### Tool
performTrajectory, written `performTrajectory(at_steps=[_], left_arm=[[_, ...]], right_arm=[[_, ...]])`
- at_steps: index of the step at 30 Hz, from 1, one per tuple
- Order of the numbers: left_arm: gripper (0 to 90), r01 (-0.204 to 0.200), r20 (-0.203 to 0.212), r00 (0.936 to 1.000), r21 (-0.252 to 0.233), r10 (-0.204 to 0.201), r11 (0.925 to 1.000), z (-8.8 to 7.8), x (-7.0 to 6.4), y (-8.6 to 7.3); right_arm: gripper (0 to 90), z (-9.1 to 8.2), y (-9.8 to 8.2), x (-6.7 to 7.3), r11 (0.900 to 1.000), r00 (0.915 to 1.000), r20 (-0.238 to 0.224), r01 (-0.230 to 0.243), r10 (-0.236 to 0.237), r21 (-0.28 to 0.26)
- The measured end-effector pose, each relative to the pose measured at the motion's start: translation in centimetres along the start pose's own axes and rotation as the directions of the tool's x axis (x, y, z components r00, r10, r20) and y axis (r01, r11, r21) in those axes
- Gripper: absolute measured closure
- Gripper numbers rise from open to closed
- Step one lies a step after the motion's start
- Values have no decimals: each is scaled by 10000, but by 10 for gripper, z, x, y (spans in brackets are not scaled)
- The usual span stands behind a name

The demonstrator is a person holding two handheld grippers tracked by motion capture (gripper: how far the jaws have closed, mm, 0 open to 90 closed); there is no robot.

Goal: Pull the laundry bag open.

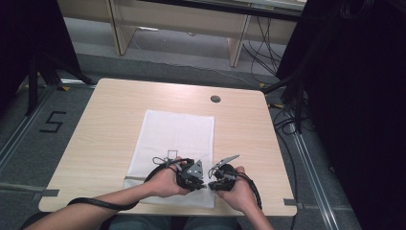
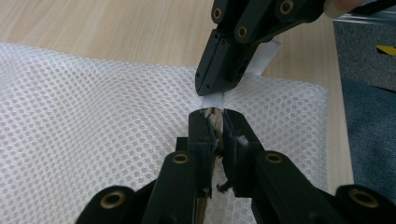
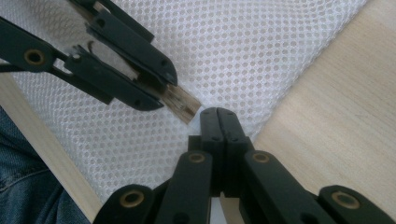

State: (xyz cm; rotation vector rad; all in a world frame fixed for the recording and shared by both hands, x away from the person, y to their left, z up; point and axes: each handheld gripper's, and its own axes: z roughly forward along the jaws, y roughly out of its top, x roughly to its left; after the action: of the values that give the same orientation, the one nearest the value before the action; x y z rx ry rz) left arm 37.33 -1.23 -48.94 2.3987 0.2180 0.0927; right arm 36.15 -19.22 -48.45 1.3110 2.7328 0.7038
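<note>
My left gripper (image 2: 214, 114) clamps a wooden stick (image 3: 180, 103); my right gripper (image 3: 218, 112) pinches a white strip (image 2: 214, 99) above the mesh cloth (image 1: 178, 134).

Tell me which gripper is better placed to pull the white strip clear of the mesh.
Right, I'd judge. The right gripper is shut on the white strip over the mesh cloth, while the left gripper is occupied, clamped on a small wooden piece.
</note>
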Motion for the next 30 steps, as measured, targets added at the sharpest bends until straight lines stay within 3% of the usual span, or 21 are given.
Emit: performTrajectory(at_steps=[4, 12, 14, 17, 20, 21, 22, 23, 30], left_arm=[[820, -220, -29, 9998, 7, 220, 9998, -4, 0, 2], [819, 26, 50, 10000, -42, -25, 10000, -6, 0, 0], [819, 31, 48, 10000, -89, -31, 10000, -6, 0, -1], [820, 72, 70, 9999, -127, -72, 9999, -5, 0, -2], [819, 95, 131, 9999, -136, -93, 9999, -6, 1, -3], [819, -81, 75, 9999, -59, 81, 10000, -7, 1, -2], [819, 41, 94, 9999, -114, -40, 9999, -7, 0, -3], [819, -131, 9, 9999, -108, 131, 9999, -8, 0, -3], [819, -156, -30, 9999, -36, 156, 9999, -11, 0, -4]], right_arm=[[900, 0, 0, 0, 10000, 10000, 3, 8, -8, -2], [900, 0, 0, 0, 10000, 10000, 17, 32, -32, 17], [900, 1, 0, -1, 9995, 9995, -30, 299, -299, -127], [900, 1, 0, 1, 9999, 9999, -68, 120, -120, -109], [900, 1, 1, -1, 9993, 9994, 0, 343, -344, -140], [900, 1, 0, 0, 9995, 9996, -24, 280, -280, -132], [900, 1, 0, 1, 9999, 9999, -81, 101, -102, -96], [900, 1, 0, 0, 9998, 9999, -65, 156, -157, -112], [900, 1, 1, -1, 9992, 9992, -60, 399, -400, -76]])
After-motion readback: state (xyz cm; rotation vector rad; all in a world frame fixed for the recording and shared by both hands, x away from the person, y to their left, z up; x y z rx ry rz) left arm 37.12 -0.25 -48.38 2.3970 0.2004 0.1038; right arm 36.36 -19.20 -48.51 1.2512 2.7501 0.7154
